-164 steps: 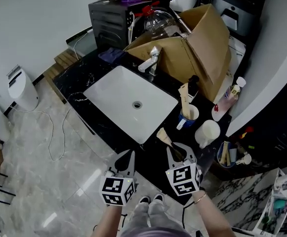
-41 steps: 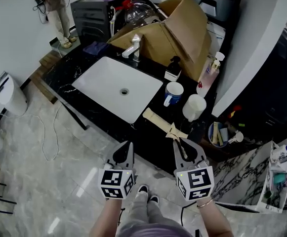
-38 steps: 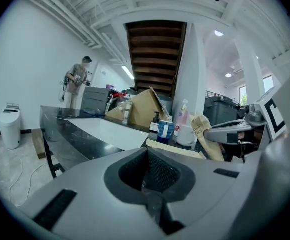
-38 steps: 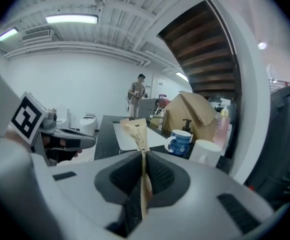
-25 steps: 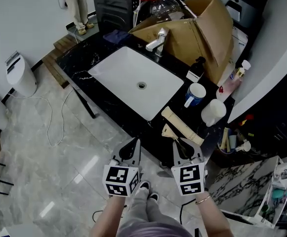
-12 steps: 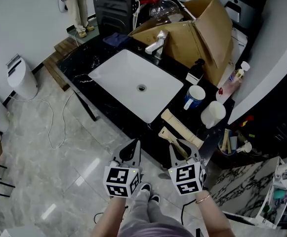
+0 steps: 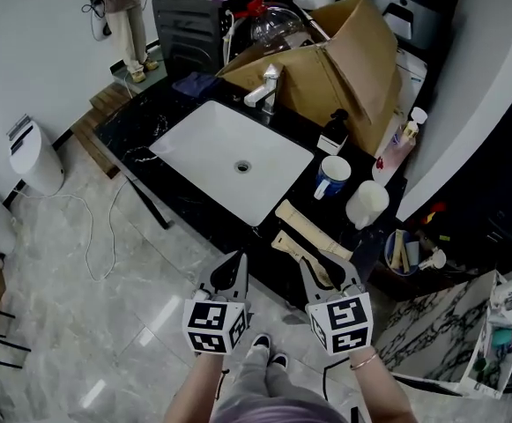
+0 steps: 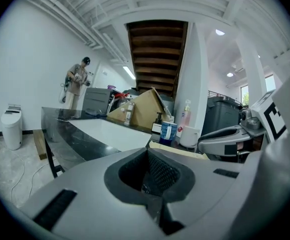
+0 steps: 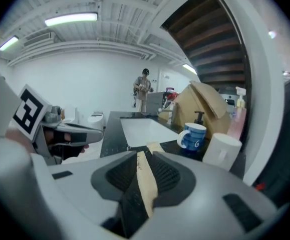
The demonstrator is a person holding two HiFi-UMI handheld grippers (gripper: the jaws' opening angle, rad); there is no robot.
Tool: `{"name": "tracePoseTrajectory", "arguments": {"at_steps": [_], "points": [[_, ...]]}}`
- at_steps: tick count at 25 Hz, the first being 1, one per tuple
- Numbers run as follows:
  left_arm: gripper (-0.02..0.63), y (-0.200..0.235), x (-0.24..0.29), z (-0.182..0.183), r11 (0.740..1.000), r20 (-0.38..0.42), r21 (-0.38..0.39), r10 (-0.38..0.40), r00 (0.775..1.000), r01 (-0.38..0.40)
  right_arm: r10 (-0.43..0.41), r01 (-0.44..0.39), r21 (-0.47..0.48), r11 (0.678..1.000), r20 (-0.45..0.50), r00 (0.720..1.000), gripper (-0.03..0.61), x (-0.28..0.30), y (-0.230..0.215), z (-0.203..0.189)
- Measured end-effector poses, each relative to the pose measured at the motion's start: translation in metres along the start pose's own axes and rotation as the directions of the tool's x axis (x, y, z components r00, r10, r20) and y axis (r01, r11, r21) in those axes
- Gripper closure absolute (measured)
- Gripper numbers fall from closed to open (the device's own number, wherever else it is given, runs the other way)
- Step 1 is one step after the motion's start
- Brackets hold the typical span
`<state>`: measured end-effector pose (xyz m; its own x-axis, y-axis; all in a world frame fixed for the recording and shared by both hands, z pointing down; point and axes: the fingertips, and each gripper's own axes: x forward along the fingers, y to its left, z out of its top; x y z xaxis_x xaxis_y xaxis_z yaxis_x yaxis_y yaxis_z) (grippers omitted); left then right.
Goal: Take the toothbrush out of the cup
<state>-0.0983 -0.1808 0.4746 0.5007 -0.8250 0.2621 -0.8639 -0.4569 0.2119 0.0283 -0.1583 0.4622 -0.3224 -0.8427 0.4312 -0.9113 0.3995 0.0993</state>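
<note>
- While you are standing at the counter (image 7: 145,130), your right gripper (image 7: 324,271) is hovering over its near edge. Its jaws have just been opening.
- One end of the toothbrush (image 7: 293,246) is sitting between those parted jaws, and the pads are no longer pinching it.
- The toothbrush, in its beige pack, is lying flat on the counter, out of the cup (image 7: 332,175) and apart from it.
- A second pack (image 7: 315,231) is lying just beside it, on the cup's side.
- Your left gripper (image 7: 230,270) is hanging by the counter's edge, its jaws pressing together on nothing.
- A white tumbler (image 7: 367,204) is standing right of the cup.
</note>
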Motion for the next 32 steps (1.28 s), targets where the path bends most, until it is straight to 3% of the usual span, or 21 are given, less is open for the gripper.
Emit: {"name": "tracePoseTrajectory", "arguments": {"at_steps": [13, 24, 32], "points": [[0.612, -0.040, 0.004, 0.031, 0.994, 0.043, 0.077, -0.076, 0.996, 0.072, -0.126, 0.089, 0.196, 0.977, 0.186, 0.974, 0.525, -0.071, -0.048, 0.034], [0.612, -0.075, 0.000, 0.044, 0.985, 0.059, 0.122, -0.133, 0.989, 0.125, -0.260, 0.197, 0.280, 0.940, 0.209, 0.943, 0.568, -0.132, -0.081, 0.021], [0.612, -0.094, -0.005, 0.041, 0.979, 0.056, 0.143, -0.155, 0.986, 0.146, -0.309, 0.233, 0.329, 0.915, 0.198, 0.930, 0.575, -0.169, -0.096, 0.000]]}}
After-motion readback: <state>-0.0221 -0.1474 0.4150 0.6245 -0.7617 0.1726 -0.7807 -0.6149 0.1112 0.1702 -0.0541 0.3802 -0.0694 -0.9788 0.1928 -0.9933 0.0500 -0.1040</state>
